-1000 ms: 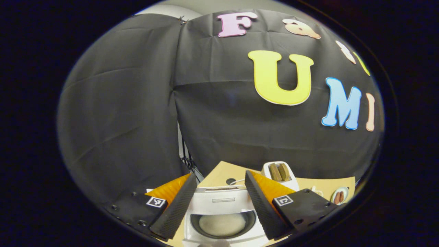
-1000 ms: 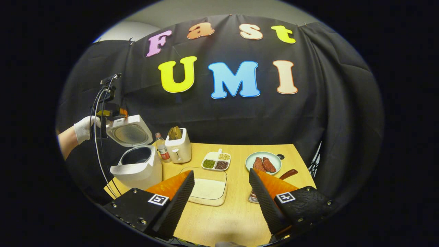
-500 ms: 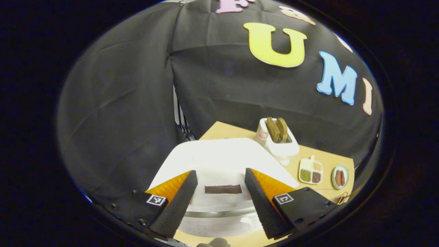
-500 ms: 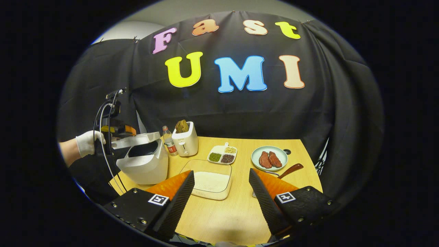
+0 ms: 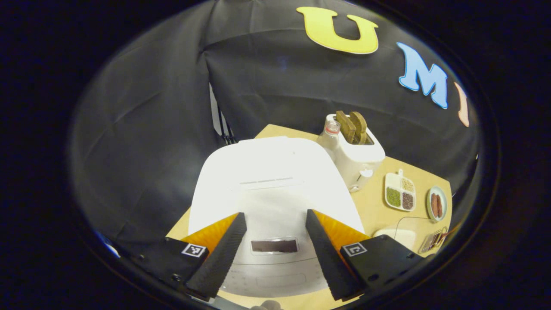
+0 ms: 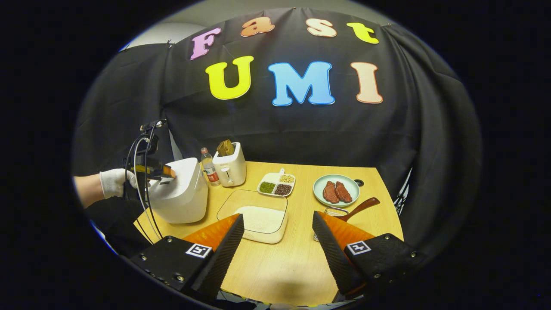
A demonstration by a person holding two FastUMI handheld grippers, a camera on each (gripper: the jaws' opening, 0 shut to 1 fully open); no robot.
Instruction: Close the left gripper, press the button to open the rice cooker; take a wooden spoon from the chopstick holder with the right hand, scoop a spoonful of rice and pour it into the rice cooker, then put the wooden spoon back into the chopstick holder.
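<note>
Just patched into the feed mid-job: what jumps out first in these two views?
The white rice cooker stands out most: its lid is down, and it sits at the table's left edge, right under the open left hand-held gripper, held by a white-gloved hand. Mid-table sits a clear tray of rice, ahead of the open right hand-held gripper. A wooden spoon pokes from its holder beside a plate of meat.

The white rice cooker [image 5: 275, 181] is sitting with its lid down; my wooden spoon [image 6: 359, 208] is leaning in the chopstick holder [image 6: 333, 212].
</note>
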